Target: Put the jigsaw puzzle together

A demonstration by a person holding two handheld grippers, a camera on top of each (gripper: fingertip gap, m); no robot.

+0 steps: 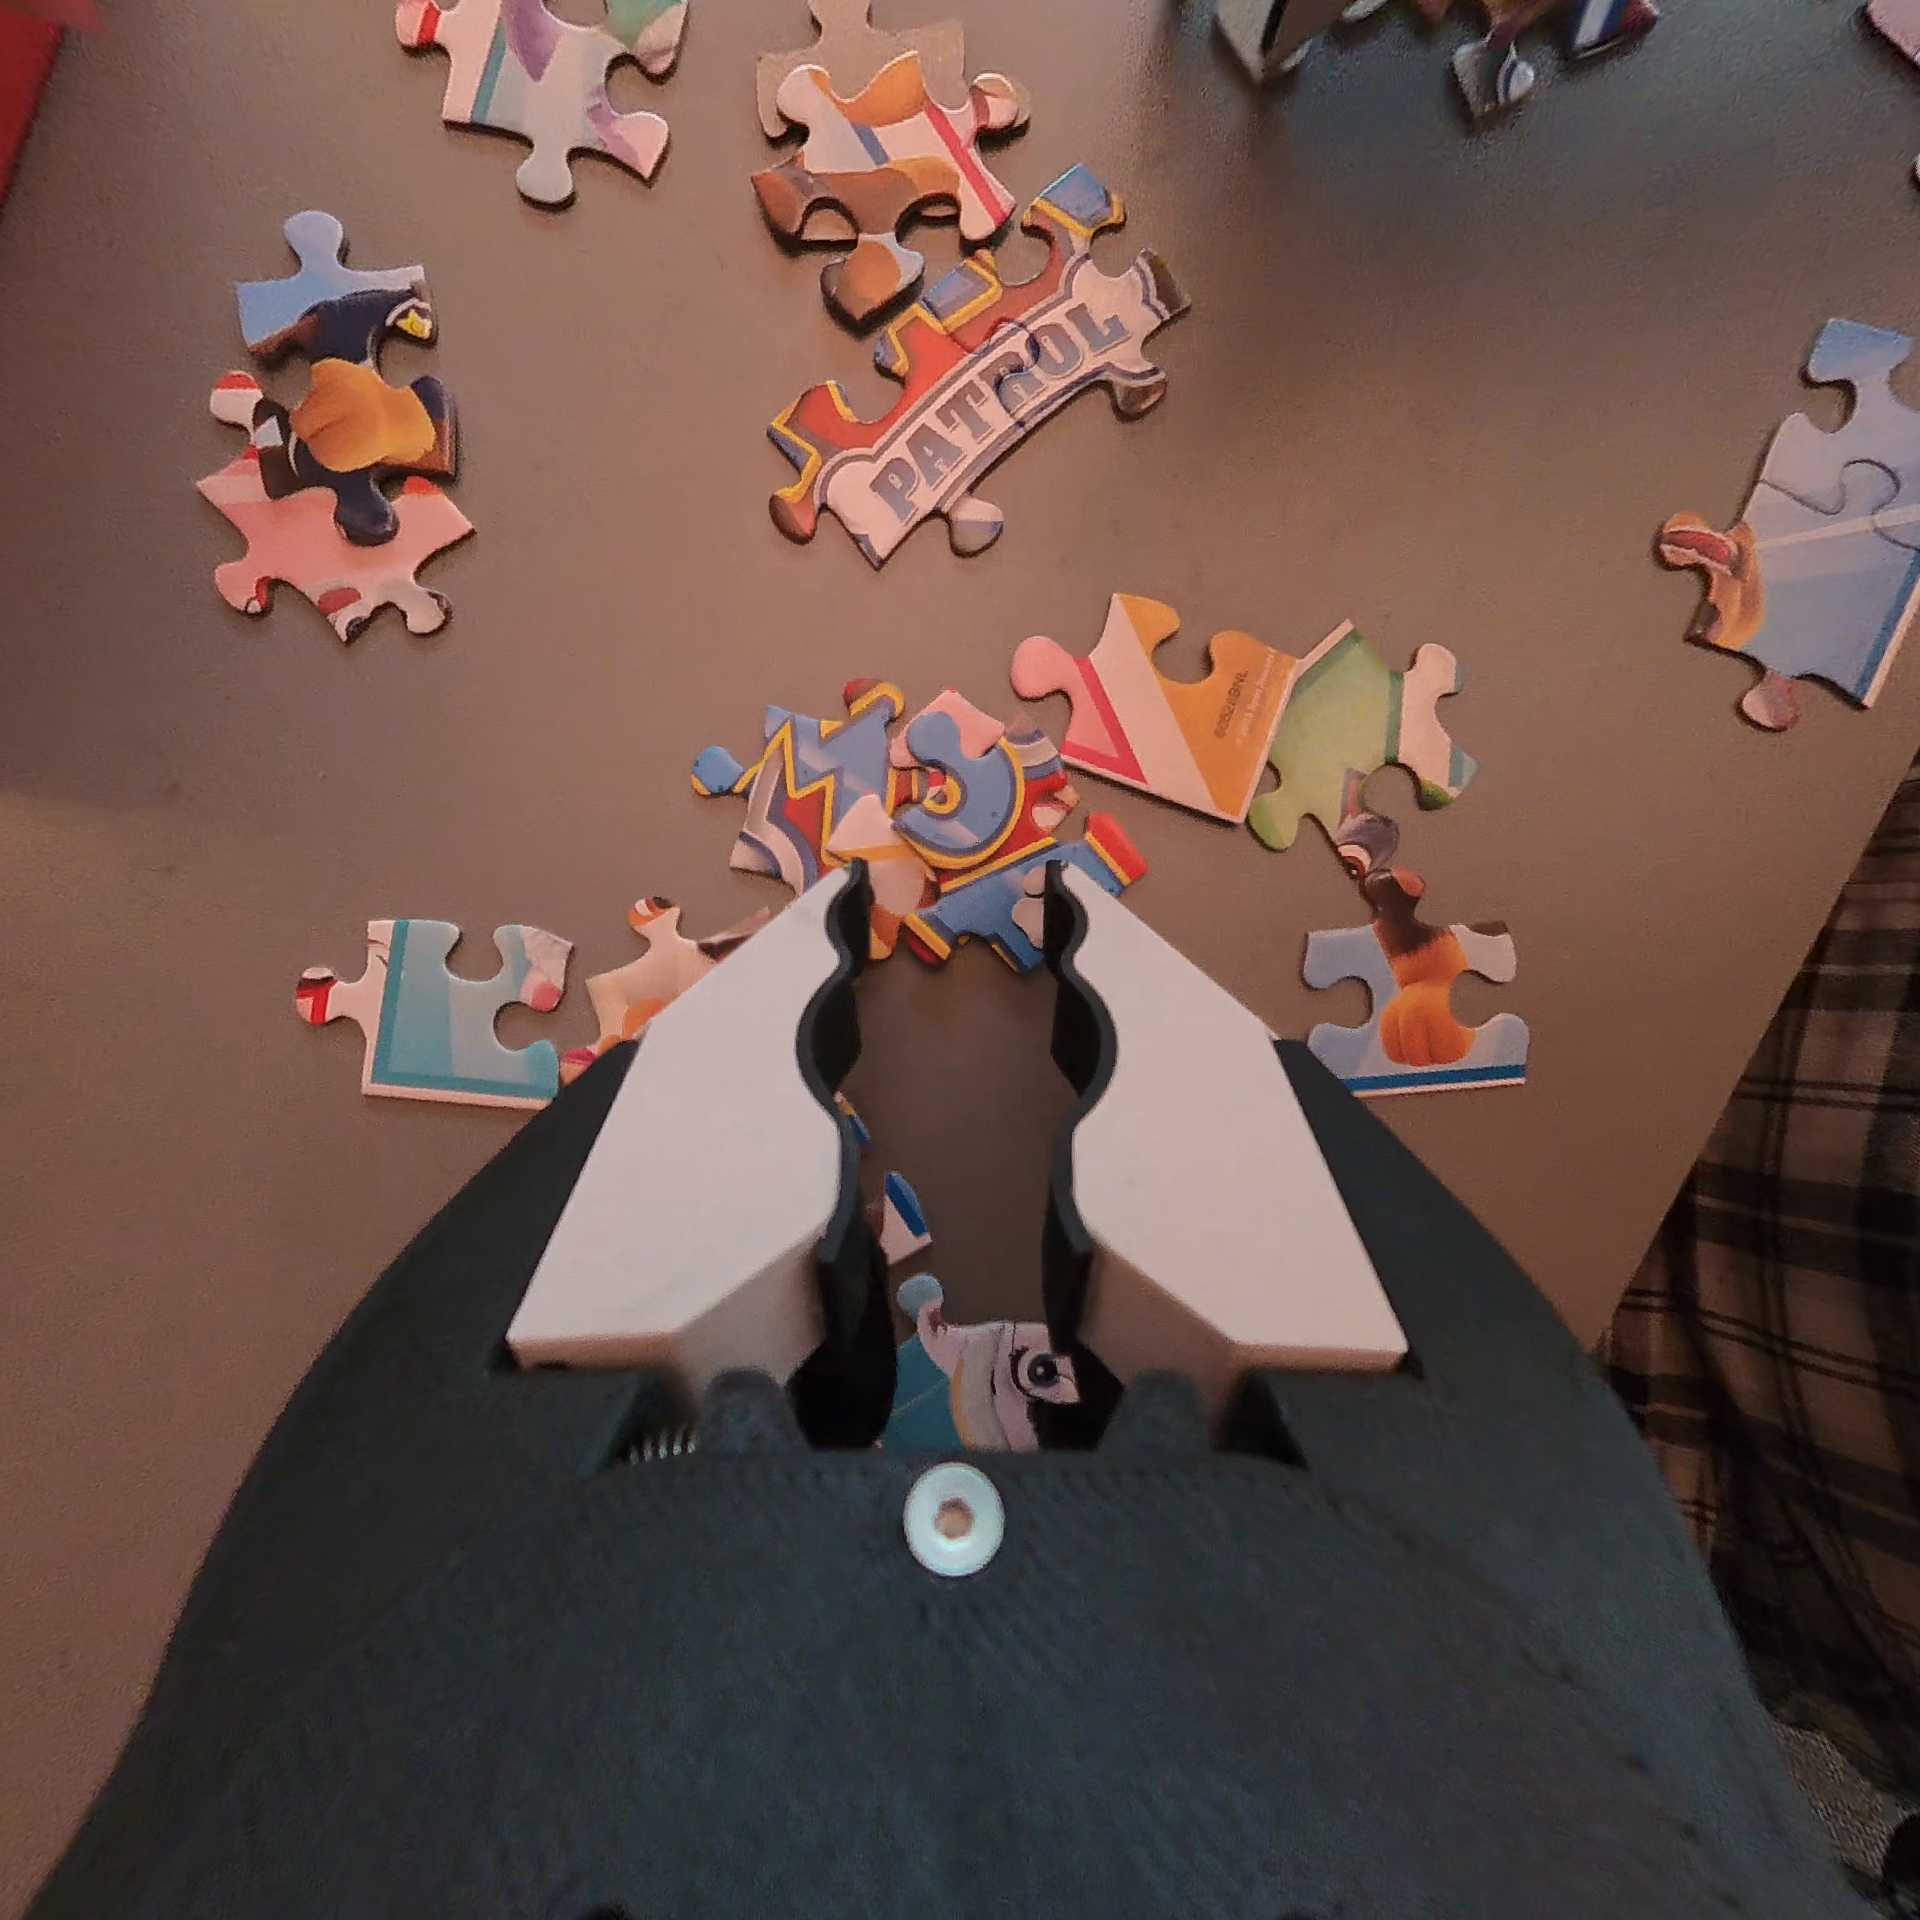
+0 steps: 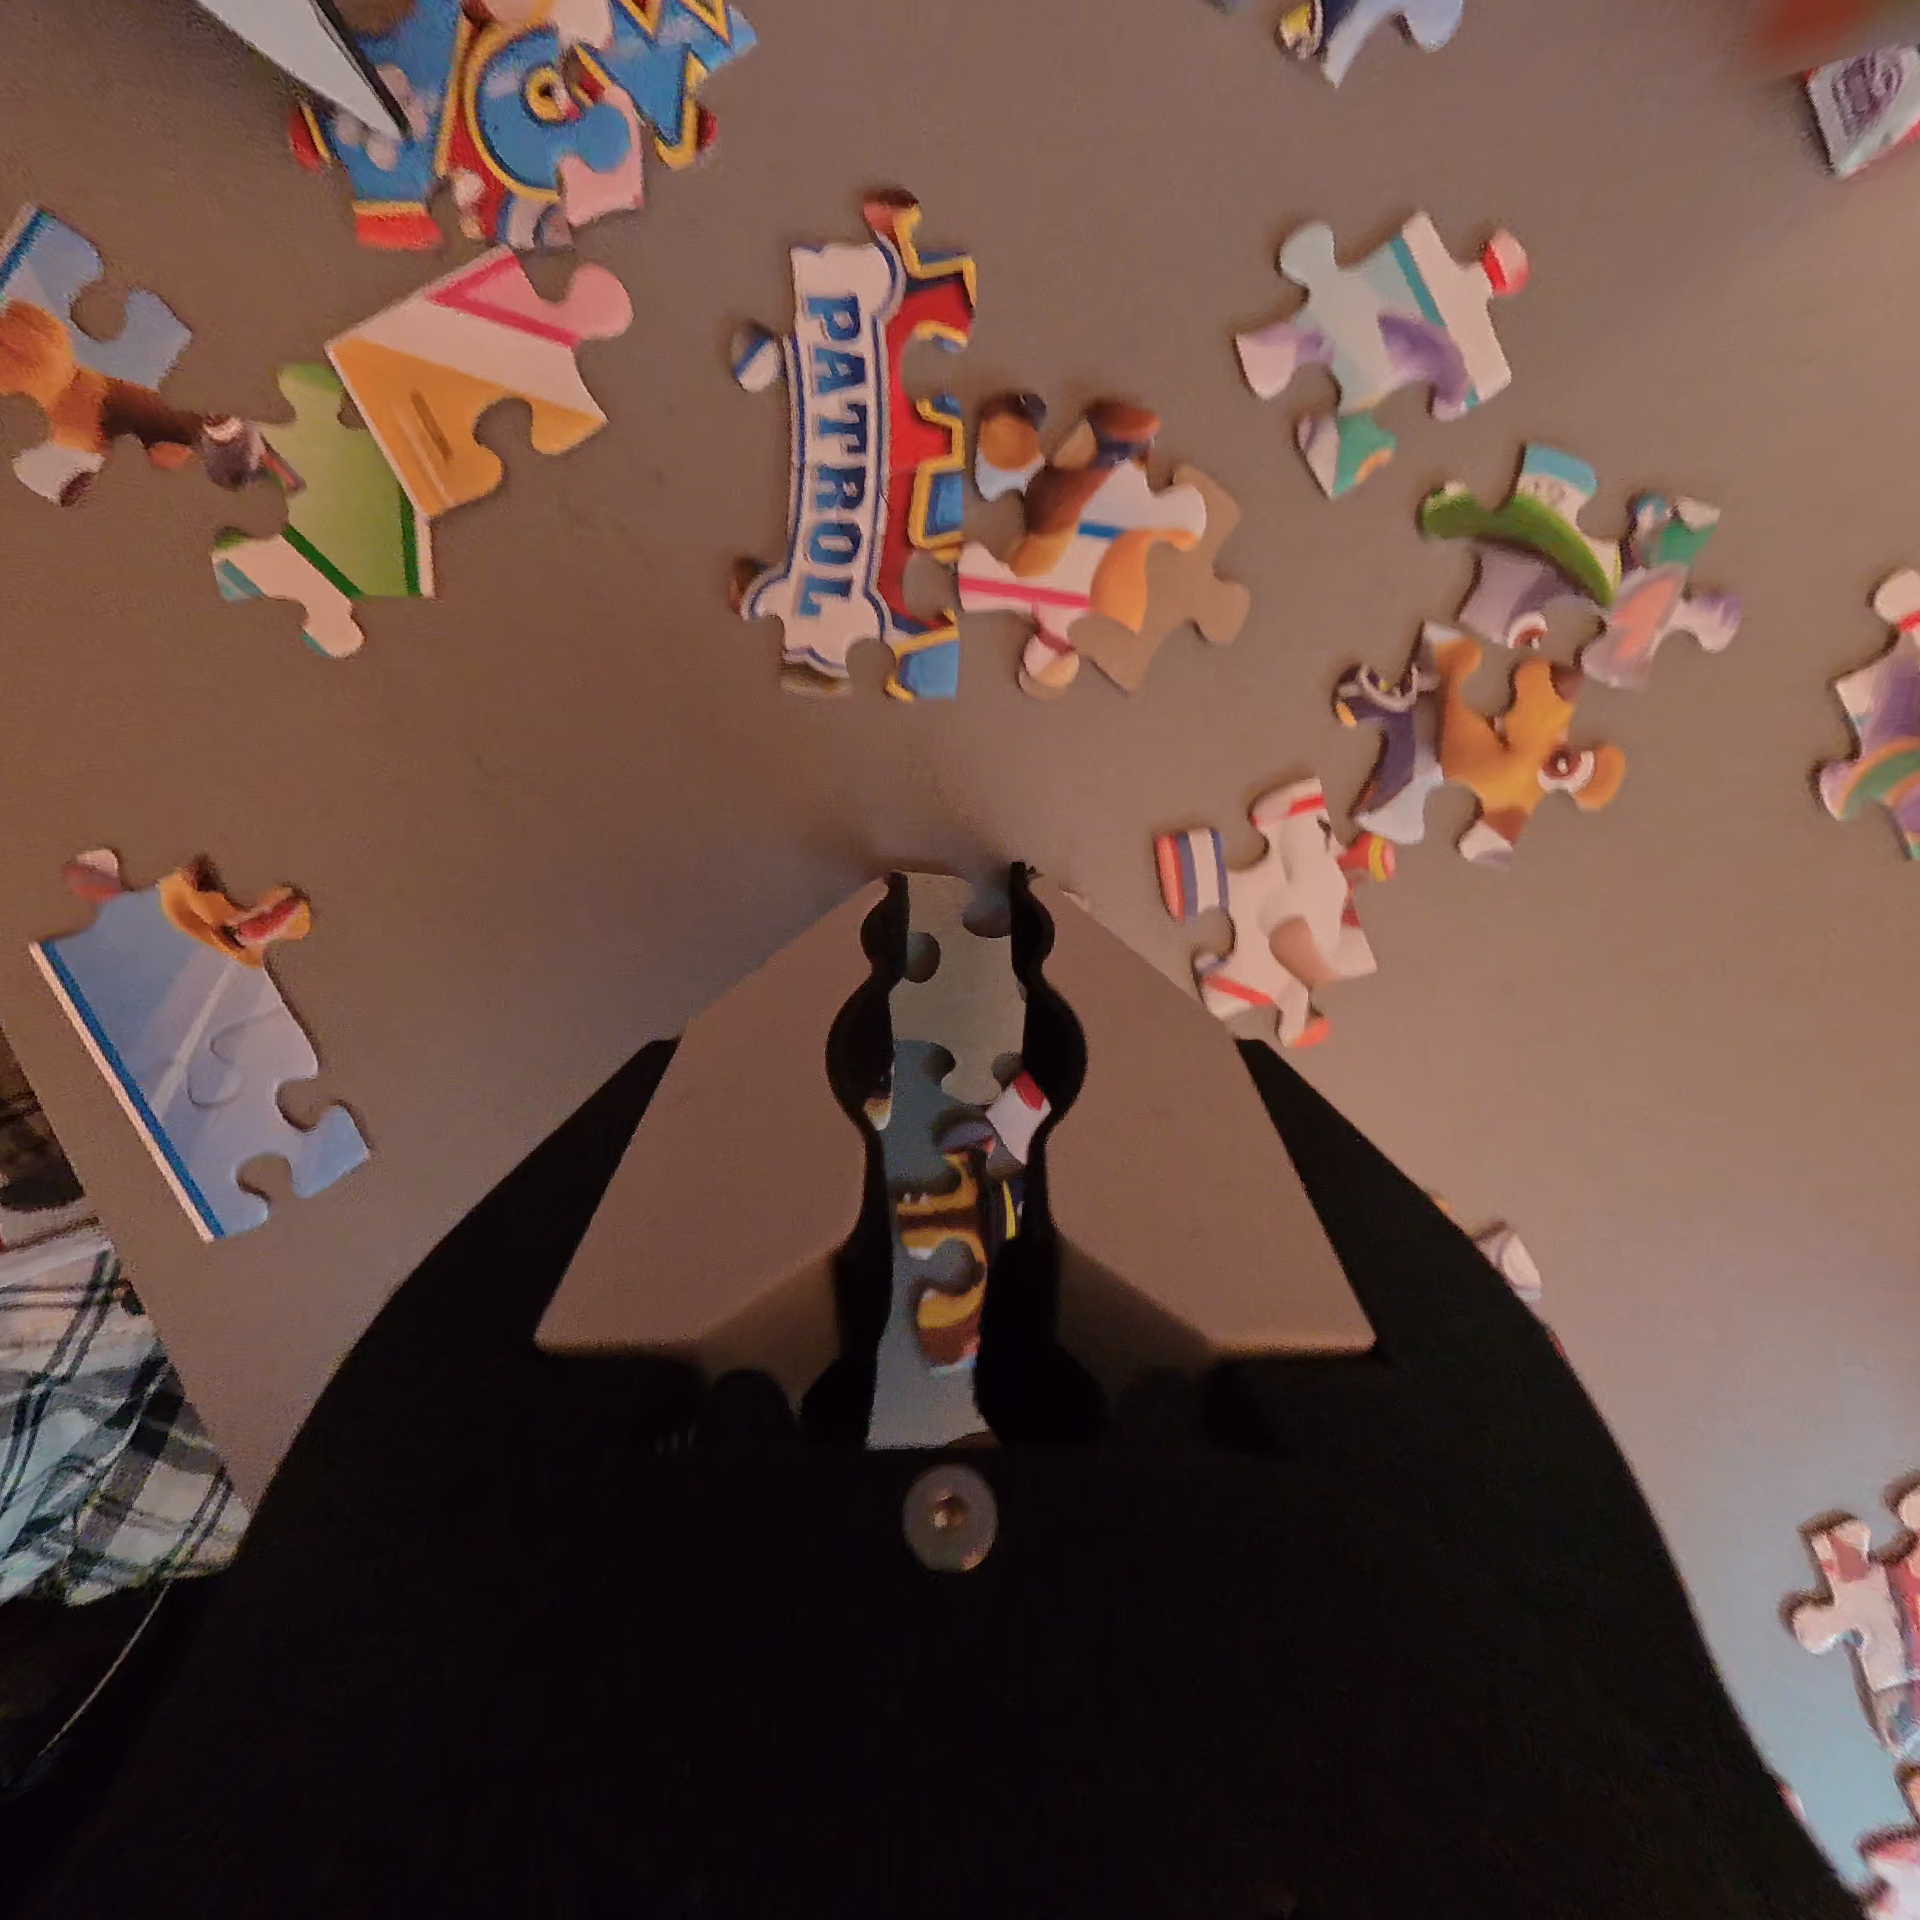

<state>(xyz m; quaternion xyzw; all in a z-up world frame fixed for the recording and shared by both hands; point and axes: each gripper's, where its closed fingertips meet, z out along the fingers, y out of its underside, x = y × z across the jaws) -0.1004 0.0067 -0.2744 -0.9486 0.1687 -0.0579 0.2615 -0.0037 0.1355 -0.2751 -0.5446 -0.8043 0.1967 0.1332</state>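
Note:
Many colourful jigsaw pieces lie scattered on a brown-grey table (image 1: 623, 675). My left gripper (image 1: 956, 899) is open, its tips at the near edge of a small pile of blue, red and yellow pieces (image 1: 935, 800); the pile also shows in the right wrist view (image 2: 540, 114). A joined lettered banner section (image 1: 987, 384) lies beyond the pile and also shows in the right wrist view (image 2: 862, 468). My right gripper (image 2: 958, 883) is shut on a puzzle piece (image 2: 951, 966) that shows its grey back. More coloured pieces show through the gap below it.
A joined blue sky section (image 1: 1829, 540) lies near the table edge, also in the right wrist view (image 2: 197, 1060). Orange and green pieces (image 1: 1247, 717) sit right of the pile. Plaid cloth (image 1: 1818, 1195) lies past the table edge. Several loose pieces (image 2: 1475, 748) lie to the right gripper's right. There is about 15 cm between the tips of the two grippers. The joined lettered banner section (image 1: 987, 384) lies around 8 cm away from my right fingertips.

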